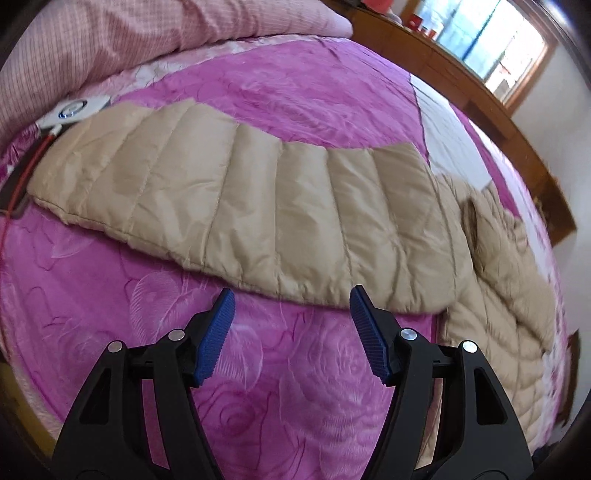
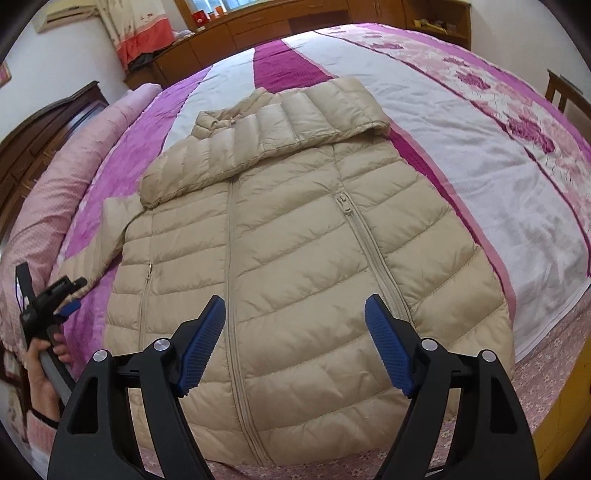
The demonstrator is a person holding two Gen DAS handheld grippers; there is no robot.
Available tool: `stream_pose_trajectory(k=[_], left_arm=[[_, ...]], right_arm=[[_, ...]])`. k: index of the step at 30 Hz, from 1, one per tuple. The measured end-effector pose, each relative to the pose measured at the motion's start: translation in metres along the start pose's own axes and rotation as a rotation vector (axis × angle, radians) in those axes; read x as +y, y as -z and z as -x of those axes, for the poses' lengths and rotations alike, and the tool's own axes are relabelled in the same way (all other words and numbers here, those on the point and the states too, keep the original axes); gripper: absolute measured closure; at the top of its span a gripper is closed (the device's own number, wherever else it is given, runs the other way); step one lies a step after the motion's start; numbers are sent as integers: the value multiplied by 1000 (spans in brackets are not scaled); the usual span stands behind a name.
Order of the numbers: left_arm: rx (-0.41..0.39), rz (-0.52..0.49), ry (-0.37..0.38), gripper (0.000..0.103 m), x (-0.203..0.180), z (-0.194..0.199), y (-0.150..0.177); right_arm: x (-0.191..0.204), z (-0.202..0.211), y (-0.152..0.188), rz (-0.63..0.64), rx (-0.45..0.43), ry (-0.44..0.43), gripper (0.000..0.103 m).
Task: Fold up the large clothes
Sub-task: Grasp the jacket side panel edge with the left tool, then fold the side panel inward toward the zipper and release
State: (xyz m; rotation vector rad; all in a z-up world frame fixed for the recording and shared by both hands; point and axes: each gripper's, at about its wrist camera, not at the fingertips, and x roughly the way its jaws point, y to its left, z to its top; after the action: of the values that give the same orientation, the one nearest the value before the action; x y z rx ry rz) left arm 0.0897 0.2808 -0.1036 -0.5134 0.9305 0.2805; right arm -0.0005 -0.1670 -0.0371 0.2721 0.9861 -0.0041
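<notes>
A beige quilted down jacket lies front-up on the bed, zipped, with one sleeve folded across the chest near the collar. The other sleeve lies stretched out to the side over the pink bedspread. My left gripper is open and empty, hovering just short of that sleeve's near edge; it also shows in the right wrist view at the jacket's left side. My right gripper is open and empty above the jacket's lower front, astride the main zipper.
The bed has a pink and white patterned bedspread. A pink checked quilt lies rolled along one side. A white device with a red cable sits near the sleeve cuff. Wooden cabinets and a window lie beyond the bed.
</notes>
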Motion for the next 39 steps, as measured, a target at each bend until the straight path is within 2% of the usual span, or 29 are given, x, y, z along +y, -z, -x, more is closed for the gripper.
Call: stream_pose_trajectory(k=[8,12,16,18,20,23,26,31,39], left_arm=[[-19,62,38,38,7,-29,-19],[-44,75,64,32,6,-37,-25],[-66,69,36,33,3,-42,-27],[-78,41,-28,46,-2,-43,-27],[-91,-9,-90,69,-6,-44,-26],[-101,-46,-99,93,-6,-39,-25],[-137,-82,-102,98,-10,-26,-23],[-252,-148,-105,98,-26,19,-24],[-413,-248,-11,99,-80,98,-22]], right_arm=[[-3,-9,3,-7,18,38,27],[-3,-15,4,-3,30,45,27],[-3,-19,4,-5,37,42,27],[-4,-19,4,-6,34,41,27],[-5,-19,3,-9,30,39,27],[-9,-17,1,-16,20,33,27],[-13,-15,-1,-26,10,26,27],[-18,-11,-4,-33,-12,14,27],[-24,-2,-8,-48,-43,-12,27]])
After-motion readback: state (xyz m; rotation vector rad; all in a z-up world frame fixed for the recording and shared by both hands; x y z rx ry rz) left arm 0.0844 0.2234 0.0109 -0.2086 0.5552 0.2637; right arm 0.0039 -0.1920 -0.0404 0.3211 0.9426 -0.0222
